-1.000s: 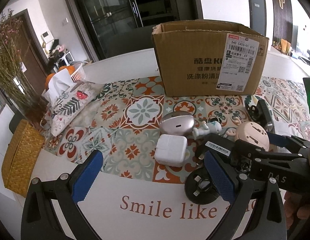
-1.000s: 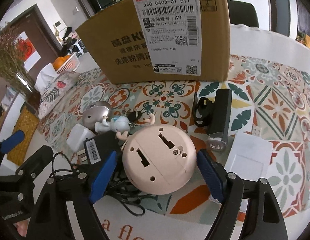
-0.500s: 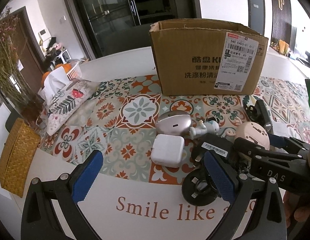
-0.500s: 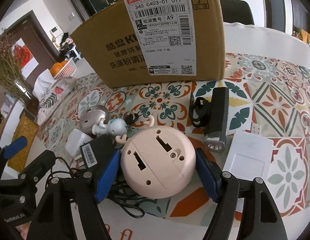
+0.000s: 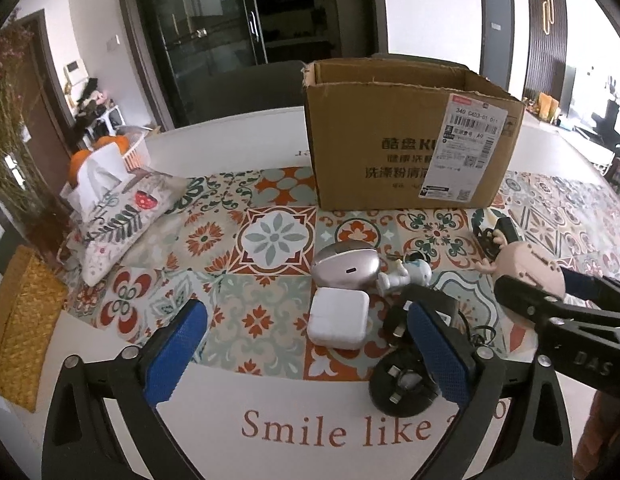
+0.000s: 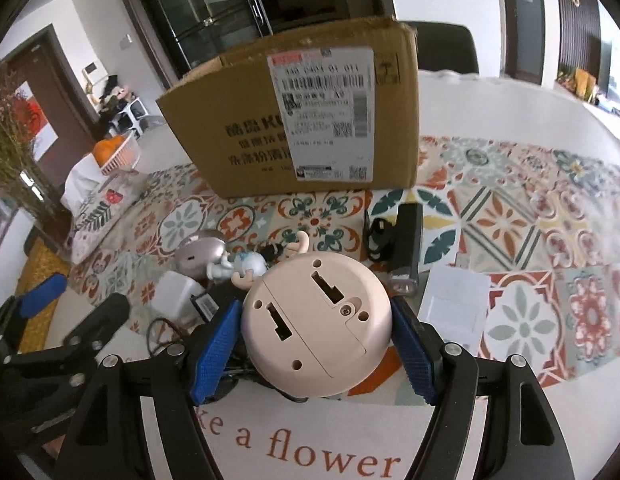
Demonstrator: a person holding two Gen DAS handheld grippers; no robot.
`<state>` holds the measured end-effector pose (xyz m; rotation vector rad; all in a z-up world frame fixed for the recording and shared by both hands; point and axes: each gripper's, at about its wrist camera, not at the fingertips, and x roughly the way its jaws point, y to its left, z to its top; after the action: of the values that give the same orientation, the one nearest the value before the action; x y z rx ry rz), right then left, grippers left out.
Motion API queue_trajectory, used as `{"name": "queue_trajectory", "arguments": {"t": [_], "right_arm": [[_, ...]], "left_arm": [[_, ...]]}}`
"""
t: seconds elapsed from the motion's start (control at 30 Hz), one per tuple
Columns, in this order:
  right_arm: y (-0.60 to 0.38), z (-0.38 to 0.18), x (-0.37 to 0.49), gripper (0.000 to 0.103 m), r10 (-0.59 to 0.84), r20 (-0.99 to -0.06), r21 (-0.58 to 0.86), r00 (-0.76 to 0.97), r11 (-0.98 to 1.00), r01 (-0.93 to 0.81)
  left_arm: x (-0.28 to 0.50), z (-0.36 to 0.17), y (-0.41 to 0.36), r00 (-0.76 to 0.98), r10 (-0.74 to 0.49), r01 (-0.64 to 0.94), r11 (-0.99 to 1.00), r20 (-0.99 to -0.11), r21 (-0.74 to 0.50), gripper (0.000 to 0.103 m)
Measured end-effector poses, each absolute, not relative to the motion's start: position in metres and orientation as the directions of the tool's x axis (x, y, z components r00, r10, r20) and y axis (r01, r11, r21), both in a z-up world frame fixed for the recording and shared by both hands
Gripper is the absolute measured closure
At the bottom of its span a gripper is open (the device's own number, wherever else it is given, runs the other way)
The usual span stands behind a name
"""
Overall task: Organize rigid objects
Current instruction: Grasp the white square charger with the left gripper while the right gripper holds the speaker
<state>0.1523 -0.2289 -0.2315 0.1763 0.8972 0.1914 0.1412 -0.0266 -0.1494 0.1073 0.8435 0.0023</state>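
Note:
My right gripper (image 6: 315, 344) is shut on a round pink device (image 6: 317, 320) with small antlers and holds it above the table; the device also shows at the right of the left wrist view (image 5: 529, 268). My left gripper (image 5: 310, 356) is open and empty above the table's near edge. An open cardboard box (image 5: 405, 136) stands at the back. On the patterned mat lie a white charger (image 5: 337, 322), a silver oval case (image 5: 345, 268), a small white figurine (image 5: 405, 276), a black adapter with cable (image 5: 429, 304), a black round plug (image 5: 401, 384) and a black flashlight (image 6: 405, 248).
A white card (image 6: 453, 308) lies right of the flashlight. A floral tissue pouch (image 5: 118, 216), a basket of oranges (image 5: 122, 152) and a woven box (image 5: 18, 328) stand at the left. Dried flowers stand at the far left.
My right gripper has closed on the pink device and lifted it off the mat. My left gripper has pulled back and risen a little, still open.

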Motion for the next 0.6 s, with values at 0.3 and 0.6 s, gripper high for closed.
{"name": "queue_trajectory", "arguments": {"t": [0.3,0.6], "right_arm": [[-0.206,-0.231,0.157,0.029,0.196,-0.756,0.169,0.624,0.980,-0.104],[-0.203,-0.242,0.161,0.029,0.183,-0.771,0.154,0.610,0.983,-0.100]], "left_arm": [[0.161,-0.181,-0.018,0.582,-0.054,0.127,0.992,-0.812,0.026,0.021],[0.176,-0.201,-0.022,0.560,-0.092,0.176,0.984,-0.823,0.009,0.039]]}}
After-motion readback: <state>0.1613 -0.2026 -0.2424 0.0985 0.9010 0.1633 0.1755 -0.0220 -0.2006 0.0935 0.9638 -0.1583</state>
